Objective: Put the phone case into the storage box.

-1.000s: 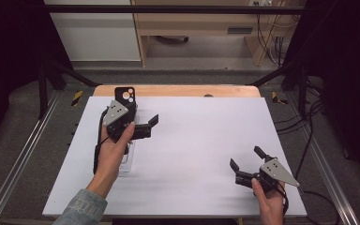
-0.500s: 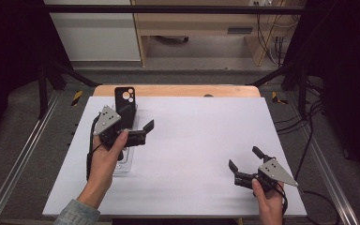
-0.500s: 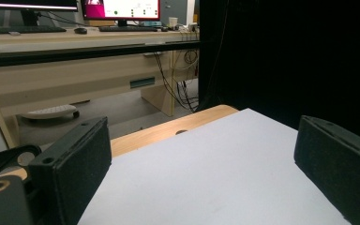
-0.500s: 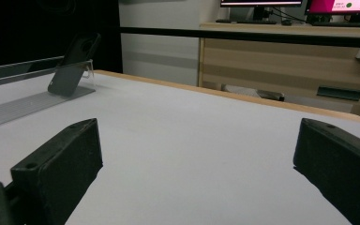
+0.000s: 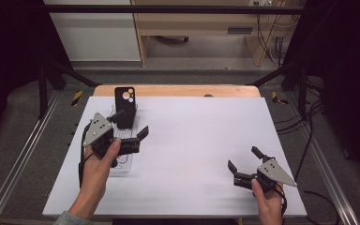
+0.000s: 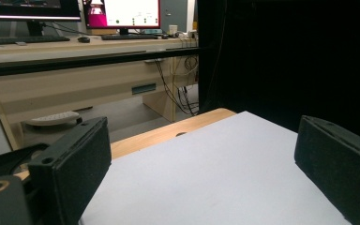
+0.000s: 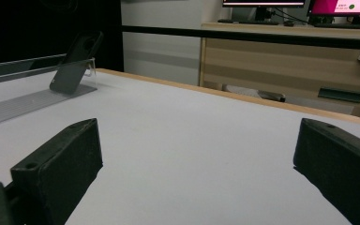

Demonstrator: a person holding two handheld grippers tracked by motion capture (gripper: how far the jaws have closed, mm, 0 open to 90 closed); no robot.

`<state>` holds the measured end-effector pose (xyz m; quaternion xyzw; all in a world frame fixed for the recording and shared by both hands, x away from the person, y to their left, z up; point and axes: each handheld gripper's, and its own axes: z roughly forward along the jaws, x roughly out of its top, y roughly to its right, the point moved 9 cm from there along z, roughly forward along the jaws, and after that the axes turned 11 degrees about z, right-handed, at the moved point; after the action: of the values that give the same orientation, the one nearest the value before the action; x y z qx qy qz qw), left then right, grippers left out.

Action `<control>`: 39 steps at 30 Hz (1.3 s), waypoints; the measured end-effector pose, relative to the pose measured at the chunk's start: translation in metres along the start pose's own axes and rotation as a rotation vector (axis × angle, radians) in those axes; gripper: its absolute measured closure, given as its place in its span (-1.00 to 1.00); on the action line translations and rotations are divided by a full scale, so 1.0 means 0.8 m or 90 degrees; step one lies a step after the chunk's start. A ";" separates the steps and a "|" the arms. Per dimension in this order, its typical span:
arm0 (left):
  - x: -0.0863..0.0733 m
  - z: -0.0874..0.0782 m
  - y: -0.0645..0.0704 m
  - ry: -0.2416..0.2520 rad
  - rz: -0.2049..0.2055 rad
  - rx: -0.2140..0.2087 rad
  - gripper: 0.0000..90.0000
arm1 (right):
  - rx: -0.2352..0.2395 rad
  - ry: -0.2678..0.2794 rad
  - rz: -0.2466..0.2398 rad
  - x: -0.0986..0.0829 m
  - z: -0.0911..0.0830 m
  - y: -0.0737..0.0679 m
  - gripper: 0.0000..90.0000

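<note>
Phone case (image 5: 124,107): black, propped at a lean on a clear stand (image 5: 122,154) at the far left of the white table (image 5: 206,140), camera cut-outs uppermost. No brand or writing can be read on it. In the right gripper view the phone case (image 7: 72,63) shows side-on, tilted back against the clear stand (image 7: 37,101); its face cannot be made out.

Right gripper (image 5: 244,164): near right of the table, held in the right hand (image 5: 267,201), jaws wide apart and holding nothing, white table surface between them. Well apart from the phone case. Grey three-cornered plate on top; no lettering legible. The hand is cut off by the bottom edge of the high view.

Left gripper (image 5: 131,124): held in the left hand (image 5: 98,166) above the clear stand, jaws wide apart and holding nothing. One jaw lies just beside the phone case in the high view; contact cannot be told. The hand and gripper body cover much of the stand.

Desk (image 6: 75,79): pale wood, beyond the table's far edge, partly hidden behind a black bar (image 6: 89,58).

Monitors (image 6: 122,13): on the desk, cut off by the top edge; red and white screen, text too small to read.
</note>
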<state>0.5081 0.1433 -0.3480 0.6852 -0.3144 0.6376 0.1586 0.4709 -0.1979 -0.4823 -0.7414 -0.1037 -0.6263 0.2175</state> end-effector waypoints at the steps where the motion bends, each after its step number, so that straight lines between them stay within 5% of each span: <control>1: -0.001 -0.002 0.000 0.001 -0.003 -0.001 -0.92 | 0.000 0.000 0.000 0.000 0.000 -0.001 -0.96; 39: -0.029 -0.076 -0.047 0.016 0.006 0.060 -0.93 | -0.001 -0.006 -0.005 -0.002 0.001 -0.001 -0.96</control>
<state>0.4852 0.2140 -0.3553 0.6825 -0.2850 0.6610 0.1271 0.4708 -0.1965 -0.4842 -0.7441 -0.1068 -0.6238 0.2142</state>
